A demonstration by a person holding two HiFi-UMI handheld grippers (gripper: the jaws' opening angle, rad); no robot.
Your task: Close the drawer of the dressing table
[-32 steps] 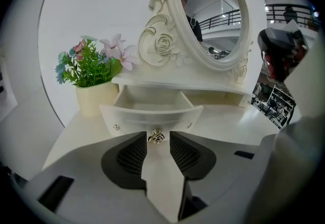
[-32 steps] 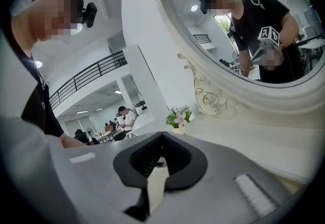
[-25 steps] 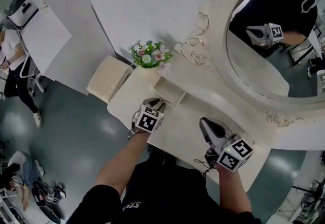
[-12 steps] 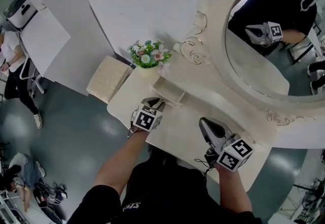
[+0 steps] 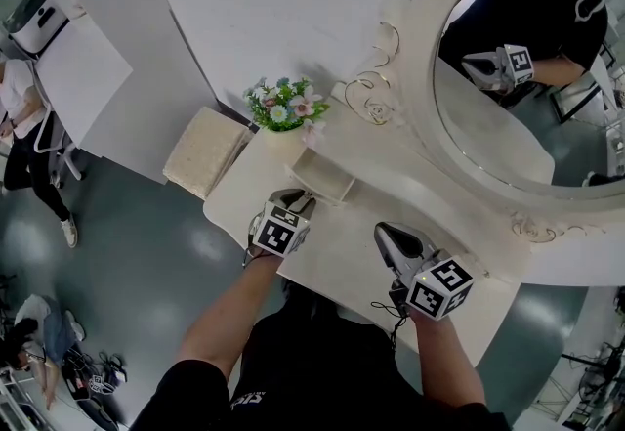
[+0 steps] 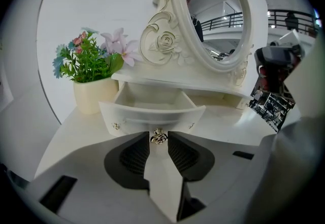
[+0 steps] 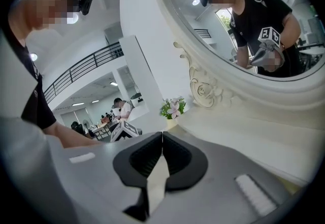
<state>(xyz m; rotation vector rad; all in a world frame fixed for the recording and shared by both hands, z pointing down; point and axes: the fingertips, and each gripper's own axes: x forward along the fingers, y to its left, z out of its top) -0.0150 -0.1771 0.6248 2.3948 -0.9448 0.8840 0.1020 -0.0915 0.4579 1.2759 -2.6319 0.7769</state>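
Note:
The dressing table (image 5: 344,245) is cream white. Its small drawer (image 5: 325,175) stands pulled out under the mirror shelf, and in the left gripper view the drawer (image 6: 152,111) is empty. My left gripper (image 5: 298,196) is at the drawer front. The metal drawer knob (image 6: 159,136) sits between the pads of my left gripper (image 6: 159,139), which close on it from both sides. My right gripper (image 5: 383,232) hangs over the table top to the right, away from the drawer. In its own view my right gripper (image 7: 162,139) is shut with nothing in it.
A pot of flowers (image 5: 286,108) stands just left of the drawer, close to its side (image 6: 94,93). The big oval mirror (image 5: 508,77) rises behind. A padded stool (image 5: 205,150) sits on the floor left of the table. A person (image 5: 24,126) stands far left.
My right gripper has sunk a little toward the table top. The left gripper and the drawer have not visibly moved.

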